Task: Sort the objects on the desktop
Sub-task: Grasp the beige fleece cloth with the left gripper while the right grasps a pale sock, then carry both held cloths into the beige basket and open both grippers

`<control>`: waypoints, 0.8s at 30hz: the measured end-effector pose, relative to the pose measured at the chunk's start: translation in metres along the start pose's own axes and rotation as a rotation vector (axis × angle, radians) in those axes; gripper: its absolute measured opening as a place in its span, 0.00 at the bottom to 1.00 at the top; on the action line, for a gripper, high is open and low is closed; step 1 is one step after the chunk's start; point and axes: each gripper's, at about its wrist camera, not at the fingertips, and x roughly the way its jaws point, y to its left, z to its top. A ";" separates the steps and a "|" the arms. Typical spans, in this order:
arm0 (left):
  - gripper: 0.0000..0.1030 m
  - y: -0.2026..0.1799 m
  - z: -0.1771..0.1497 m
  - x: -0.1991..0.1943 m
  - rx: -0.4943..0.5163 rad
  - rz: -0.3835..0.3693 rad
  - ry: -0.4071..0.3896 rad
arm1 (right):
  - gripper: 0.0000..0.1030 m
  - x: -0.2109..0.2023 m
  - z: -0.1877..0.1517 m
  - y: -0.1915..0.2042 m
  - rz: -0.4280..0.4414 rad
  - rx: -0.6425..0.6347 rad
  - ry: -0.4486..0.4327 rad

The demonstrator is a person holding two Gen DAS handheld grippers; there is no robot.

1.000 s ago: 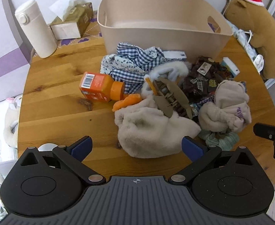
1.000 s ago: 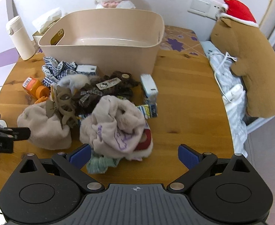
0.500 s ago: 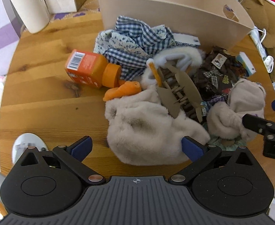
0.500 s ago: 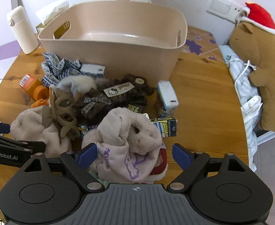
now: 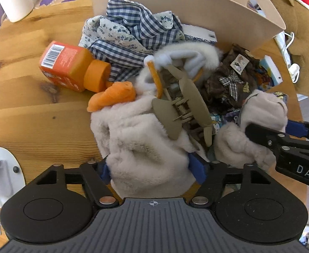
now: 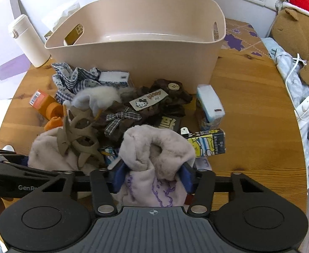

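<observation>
A pile of soft things lies on the round wooden table [image 5: 23,97] in front of an empty beige tub [image 6: 133,67]. My left gripper [image 5: 151,171] points down over a cream fluffy cloth [image 5: 141,147]. Its jaws are closing, and both blue pads touch the fluff. A taupe claw hair clip [image 5: 182,109] rests on that cloth. My right gripper [image 6: 152,177] is closing on a pale pink fleece garment [image 6: 154,145] with purple print, and its pads press into the fabric. The right gripper's fingers [image 5: 259,135] show around the same garment in the left wrist view.
An orange bottle [image 5: 70,67], a checked cloth [image 5: 133,27], a brown bow accessory [image 6: 148,103] and two drink cartons [image 6: 209,105] lie in the pile. A white flask [image 6: 28,40] stands back left. A brown plush [image 6: 297,35] sits right.
Both grippers came down onto the pile. The left jaws narrowed around the cream cloth. The right jaws closed from wide open onto the pink fleece garment.
</observation>
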 end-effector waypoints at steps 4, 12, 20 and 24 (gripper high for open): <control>0.43 -0.001 -0.001 0.000 0.016 0.002 -0.011 | 0.24 -0.002 -0.003 0.004 -0.006 -0.045 -0.012; 0.25 -0.005 -0.009 -0.010 0.071 -0.014 -0.035 | 0.20 -0.024 -0.013 -0.002 0.012 -0.005 -0.064; 0.24 -0.003 -0.025 -0.037 0.094 -0.005 -0.061 | 0.20 -0.048 -0.017 -0.009 0.017 -0.002 -0.101; 0.23 0.002 -0.020 -0.051 0.103 0.005 -0.092 | 0.20 -0.061 -0.015 -0.009 0.025 -0.007 -0.134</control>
